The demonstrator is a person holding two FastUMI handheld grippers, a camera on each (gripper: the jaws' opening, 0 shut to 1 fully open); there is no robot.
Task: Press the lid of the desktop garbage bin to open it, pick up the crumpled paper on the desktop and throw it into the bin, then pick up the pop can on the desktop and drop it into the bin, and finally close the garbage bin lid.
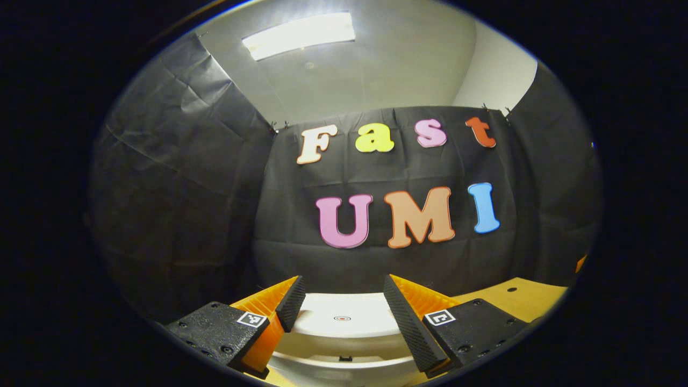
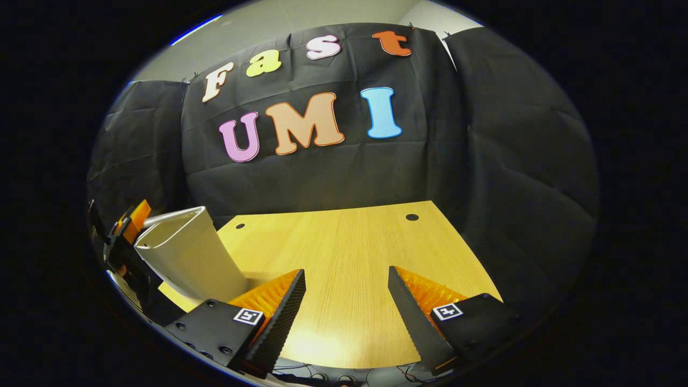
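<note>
The white desktop bin (image 1: 344, 328) lies right under my left gripper (image 1: 343, 280). Its flat lid (image 1: 328, 314), with a small red ring mark at the middle, sits between the wide-apart fingers, which hold nothing. In the right gripper view the same bin (image 2: 188, 258) stands upright at the left of the wooden table (image 2: 344, 242), its lid looking level on top. The other gripper (image 2: 129, 220) hovers over the bin's far side. My right gripper (image 2: 346, 270) is open over bare wood, to the right of the bin and apart from it.
The table top (image 1: 516, 301) has two small round holes (image 2: 412, 217) near its back edge. Black cloth walls close the booth behind and on both sides. Cables hang below the table's near edge (image 2: 322, 373).
</note>
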